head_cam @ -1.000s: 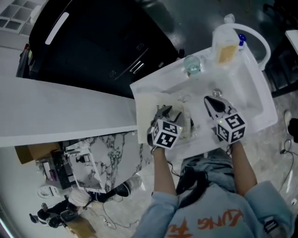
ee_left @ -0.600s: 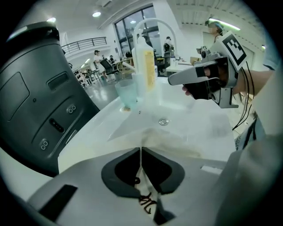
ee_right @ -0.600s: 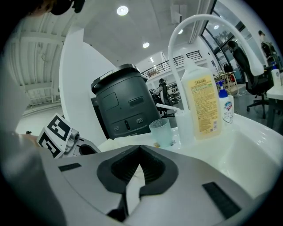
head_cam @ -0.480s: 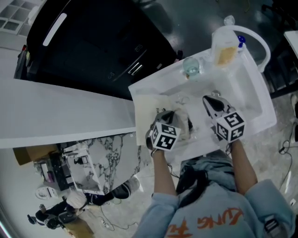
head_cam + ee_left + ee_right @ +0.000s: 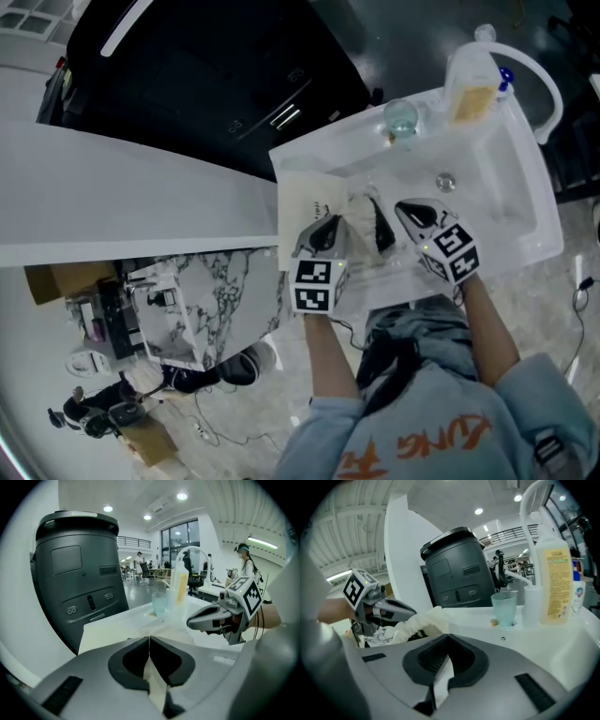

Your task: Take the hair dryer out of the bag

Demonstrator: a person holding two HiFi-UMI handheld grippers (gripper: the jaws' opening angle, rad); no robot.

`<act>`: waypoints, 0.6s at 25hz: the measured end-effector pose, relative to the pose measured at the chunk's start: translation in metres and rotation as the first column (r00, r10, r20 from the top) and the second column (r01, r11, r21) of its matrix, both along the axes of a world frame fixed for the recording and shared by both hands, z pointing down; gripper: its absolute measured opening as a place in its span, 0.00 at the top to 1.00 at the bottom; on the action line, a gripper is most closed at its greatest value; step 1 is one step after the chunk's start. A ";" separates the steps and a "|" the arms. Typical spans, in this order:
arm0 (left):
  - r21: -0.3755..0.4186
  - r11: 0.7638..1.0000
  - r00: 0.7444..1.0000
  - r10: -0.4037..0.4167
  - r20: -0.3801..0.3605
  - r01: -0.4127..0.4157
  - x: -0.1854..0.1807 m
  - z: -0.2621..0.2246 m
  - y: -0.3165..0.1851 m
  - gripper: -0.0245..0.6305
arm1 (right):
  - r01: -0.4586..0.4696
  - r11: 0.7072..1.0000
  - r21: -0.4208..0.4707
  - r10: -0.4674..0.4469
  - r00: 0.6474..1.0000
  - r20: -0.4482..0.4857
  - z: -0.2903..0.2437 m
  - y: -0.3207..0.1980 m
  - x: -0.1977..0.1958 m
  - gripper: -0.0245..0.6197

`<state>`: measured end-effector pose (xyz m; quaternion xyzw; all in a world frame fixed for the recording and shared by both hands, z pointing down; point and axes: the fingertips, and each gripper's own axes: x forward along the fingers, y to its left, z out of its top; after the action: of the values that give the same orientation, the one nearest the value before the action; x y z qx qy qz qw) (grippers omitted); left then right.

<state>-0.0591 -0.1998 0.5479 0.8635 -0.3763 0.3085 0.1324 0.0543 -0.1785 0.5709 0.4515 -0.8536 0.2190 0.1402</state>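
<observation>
White sink [image 5: 511, 187] carries cream bag [image 5: 314, 202], cup [image 5: 401, 120], bottle [image 5: 472, 84].

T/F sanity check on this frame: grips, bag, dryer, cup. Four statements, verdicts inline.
1. The left gripper is shut on the bag's fabric. True.
2. The right gripper is open and empty. False: it is shut on the bag too.
3. The hair dryer lies out in the sink. False: no hair dryer shows outside the bag.
4. The cup stands upright near the soap bottle. True.
</observation>
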 end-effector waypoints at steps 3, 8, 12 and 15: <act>0.012 0.999 0.998 -0.049 -0.033 0.049 -0.013 -0.004 0.003 0.95 | 0.106 0.994 0.000 -0.106 0.993 -0.047 0.009 0.009 -0.025 0.96; 0.018 0.992 0.990 -0.120 -0.080 0.122 -0.039 -0.004 0.007 0.95 | 0.245 0.970 0.003 -0.243 0.962 -0.123 0.013 0.019 -0.065 0.86; 0.016 0.988 0.982 -0.154 -0.113 0.157 -0.057 -0.004 0.011 0.95 | 0.329 0.944 0.015 -0.317 0.922 -0.224 0.017 0.020 -0.089 0.84; 0.010 0.985 0.977 -0.172 -0.129 0.175 -0.067 -0.003 0.015 0.95 | 0.400 0.917 0.011 -0.379 0.877 -0.296 0.024 0.021 -0.103 0.82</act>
<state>-0.1258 -0.1846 0.5452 0.8467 -0.4442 0.2359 0.1735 -0.0488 -0.1575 0.5951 0.3023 -0.9045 0.0875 0.2879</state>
